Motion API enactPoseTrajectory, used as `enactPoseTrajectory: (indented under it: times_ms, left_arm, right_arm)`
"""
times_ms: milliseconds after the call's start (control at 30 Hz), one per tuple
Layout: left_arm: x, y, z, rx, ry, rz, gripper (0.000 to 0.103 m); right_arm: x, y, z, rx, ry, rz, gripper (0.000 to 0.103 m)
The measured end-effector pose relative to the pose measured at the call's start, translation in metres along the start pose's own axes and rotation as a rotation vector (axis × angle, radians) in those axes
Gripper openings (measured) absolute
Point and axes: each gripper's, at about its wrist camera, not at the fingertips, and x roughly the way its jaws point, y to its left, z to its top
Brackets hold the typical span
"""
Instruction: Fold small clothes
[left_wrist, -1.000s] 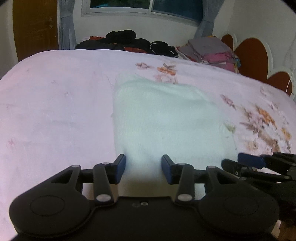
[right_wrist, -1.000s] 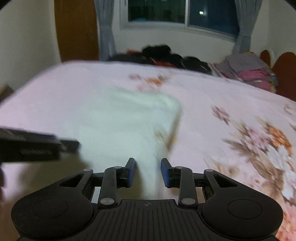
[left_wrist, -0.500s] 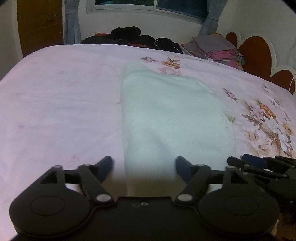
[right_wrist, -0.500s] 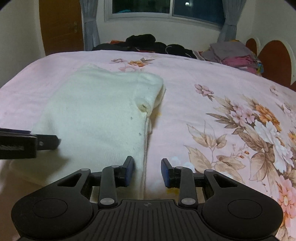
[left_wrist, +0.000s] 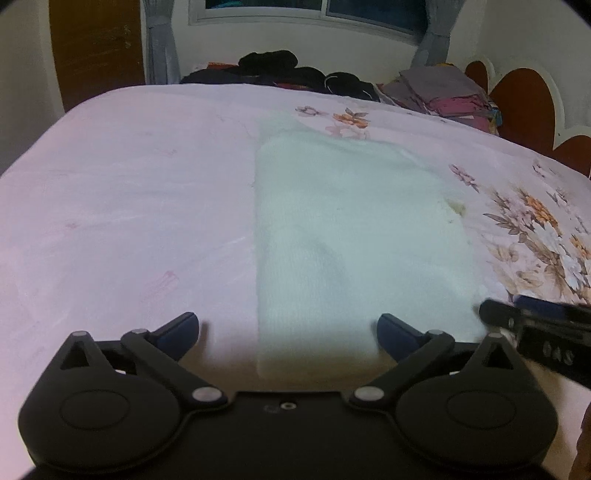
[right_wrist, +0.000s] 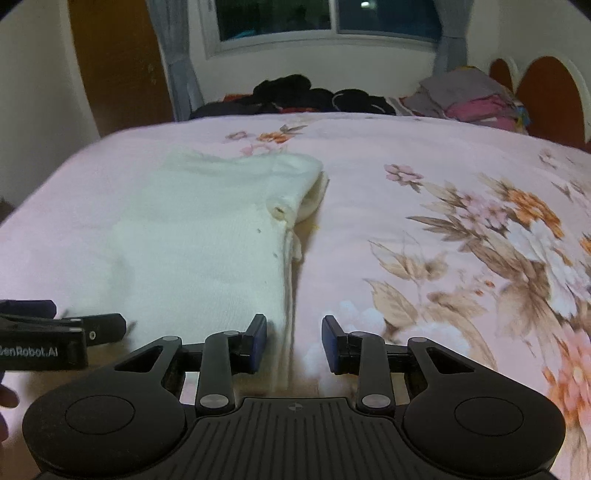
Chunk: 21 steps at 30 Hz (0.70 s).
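A small white knitted garment lies folded into a long rectangle on the pink floral bedsheet; it also shows in the right wrist view. My left gripper is wide open and empty over the garment's near left edge. My right gripper is open and empty, its jaws astride the garment's near right edge. Each gripper shows at the side of the other's view: the right one and the left one.
A pile of dark clothes and a stack of folded grey and pink clothes lie at the bed's far edge under the window. A brown scalloped headboard is at the right. A wooden door stands at the far left.
My left gripper has opened from narrow to wide. Both grippers have drawn back a little towards the garment's near edge. The garment lies still.
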Motion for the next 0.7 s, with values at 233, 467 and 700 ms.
enactPoseTrajectory:
  times_ms: [233, 467, 700]
  left_arm:
    - [-0.063, -0.022, -0.029, 0.004, -0.004, 0.076, 0.103]
    - [-0.158, -0.04, -0.072, 0.012, -0.097, 0.071, 0.103]
    - [-0.244, -0.062, -0.097, 0.015, -0.208, 0.112, 0.103]
  right_arm:
    - [-0.066, -0.008, -0.027, 0.039, -0.041, 0.028, 0.084]
    - [-0.166, -0.017, -0.057, 0.078, -0.07, 0.083, 0.103]
    - [-0.266, -0.007, -0.077, 0.006, -0.147, 0.098, 0.103]
